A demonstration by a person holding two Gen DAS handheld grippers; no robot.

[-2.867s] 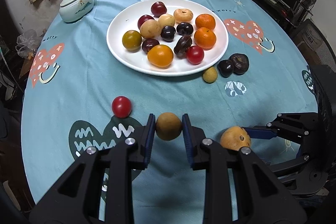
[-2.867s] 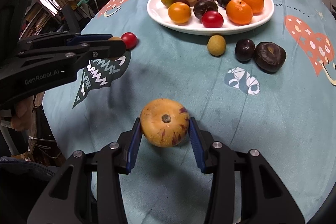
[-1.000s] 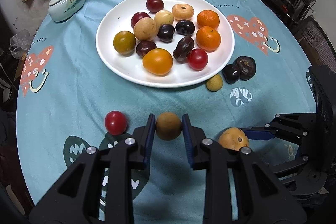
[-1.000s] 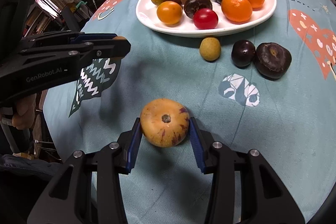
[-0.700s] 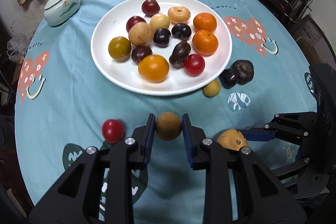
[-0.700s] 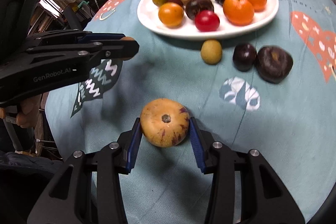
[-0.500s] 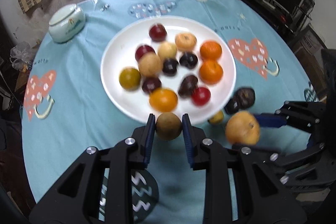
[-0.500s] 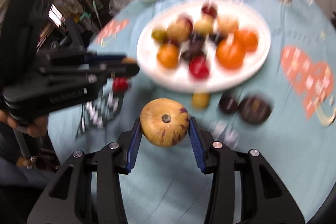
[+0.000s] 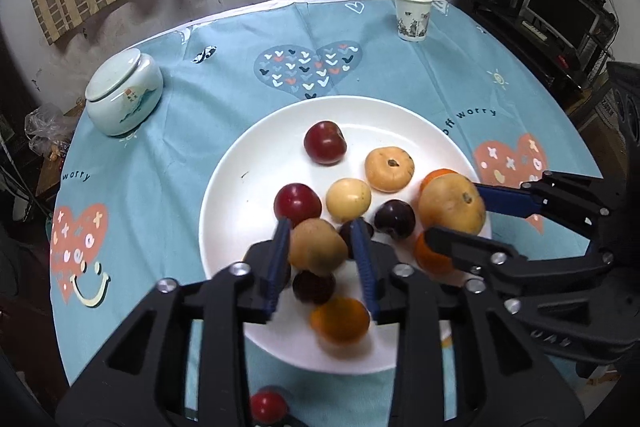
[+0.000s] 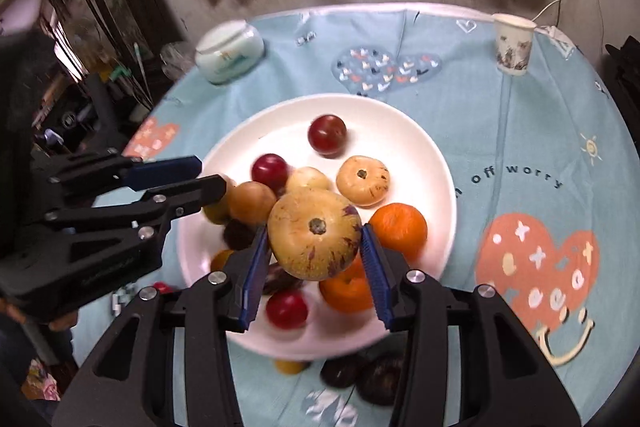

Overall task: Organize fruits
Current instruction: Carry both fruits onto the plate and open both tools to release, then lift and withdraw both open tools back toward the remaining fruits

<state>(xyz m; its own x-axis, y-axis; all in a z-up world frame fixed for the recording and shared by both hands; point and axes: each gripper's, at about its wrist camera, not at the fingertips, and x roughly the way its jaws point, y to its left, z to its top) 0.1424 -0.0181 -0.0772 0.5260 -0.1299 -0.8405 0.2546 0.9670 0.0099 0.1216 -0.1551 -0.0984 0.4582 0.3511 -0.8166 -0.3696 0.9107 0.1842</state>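
Left wrist view: left gripper (image 9: 322,249) clamps a small round brown fruit (image 9: 317,247), right gripper (image 10: 316,247) a speckled yellow fruit (image 10: 314,239), both above the white round plate (image 9: 248,163); lower each gently into gaps near its far edge

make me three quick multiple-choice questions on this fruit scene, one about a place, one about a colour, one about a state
1. Where is the paper cup?
A. on the white plate
B. at the far side of the table, beyond the plate
C. in the left gripper

2. What colour is the tablecloth?
A. light blue with heart prints
B. plain red
C. green checks

3. What is the right gripper doing?
A. open and empty
B. shut on the paper cup
C. shut on a speckled yellow fruit above the plate

Answers:
1 B: the cup stands on the cloth past the white plate.
2 A: blue cloth with hearts shows all around the plate.
3 C: the speckled yellow fruit sits between its fingers.
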